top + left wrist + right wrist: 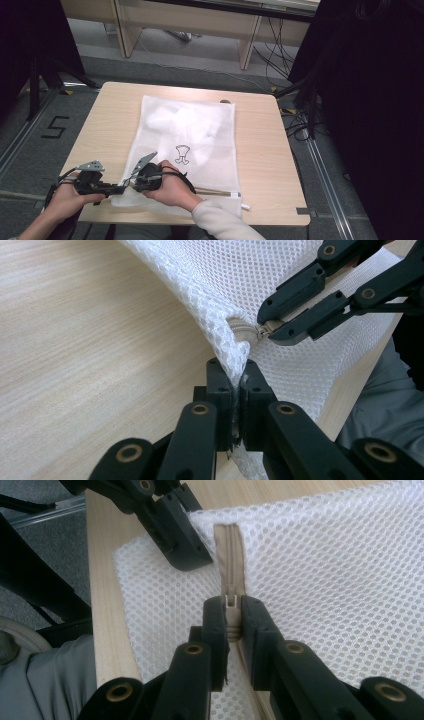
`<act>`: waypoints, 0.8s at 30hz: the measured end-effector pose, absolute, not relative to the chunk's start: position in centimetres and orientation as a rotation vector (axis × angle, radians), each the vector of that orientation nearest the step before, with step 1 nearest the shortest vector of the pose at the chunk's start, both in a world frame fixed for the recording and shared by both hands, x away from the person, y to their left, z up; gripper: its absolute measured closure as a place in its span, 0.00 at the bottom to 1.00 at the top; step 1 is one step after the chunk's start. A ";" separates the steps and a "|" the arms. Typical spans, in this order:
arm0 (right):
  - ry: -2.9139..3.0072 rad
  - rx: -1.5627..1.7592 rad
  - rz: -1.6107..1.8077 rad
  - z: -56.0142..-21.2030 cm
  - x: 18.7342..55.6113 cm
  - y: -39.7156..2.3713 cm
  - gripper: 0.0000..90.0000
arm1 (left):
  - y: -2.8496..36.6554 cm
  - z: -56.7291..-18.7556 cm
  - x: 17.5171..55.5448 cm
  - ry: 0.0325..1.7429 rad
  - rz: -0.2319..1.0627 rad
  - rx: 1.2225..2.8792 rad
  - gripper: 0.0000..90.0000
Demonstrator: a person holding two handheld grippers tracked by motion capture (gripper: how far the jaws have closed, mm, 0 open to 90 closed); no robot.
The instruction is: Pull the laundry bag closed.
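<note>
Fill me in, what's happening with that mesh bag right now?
A person at the table works the zipper of a white mesh laundry bag with two handheld grippers. The left gripper is shut on the bag's near corner, pinning the mesh. The right gripper is shut on the zipper pull, close to that corner end of the beige zipper. White items lie inside the bag.
</note>
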State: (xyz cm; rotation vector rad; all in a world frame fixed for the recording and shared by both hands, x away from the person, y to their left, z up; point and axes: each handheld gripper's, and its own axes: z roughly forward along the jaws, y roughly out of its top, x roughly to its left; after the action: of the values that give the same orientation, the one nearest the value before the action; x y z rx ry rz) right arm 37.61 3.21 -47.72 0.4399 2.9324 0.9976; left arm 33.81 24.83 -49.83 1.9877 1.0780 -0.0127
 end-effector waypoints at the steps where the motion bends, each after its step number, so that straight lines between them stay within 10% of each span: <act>1: 2.936 0.447 0.994 -47.7 37.6 3.2 0.92 | 24.9 -49.8 33.8 1.078 -0.013 1.990 0.95; 24: 2.943 0.470 0.999 -48.2 37.4 2.1 0.92 | 24.9 -49.8 33.8 1.080 -0.010 2.010 0.95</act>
State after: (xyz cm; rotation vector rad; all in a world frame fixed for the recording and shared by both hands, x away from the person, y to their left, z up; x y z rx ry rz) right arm 37.41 2.07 -48.21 0.4697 2.9426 0.9990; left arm 33.82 24.85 -49.78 2.0097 1.0801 -0.0096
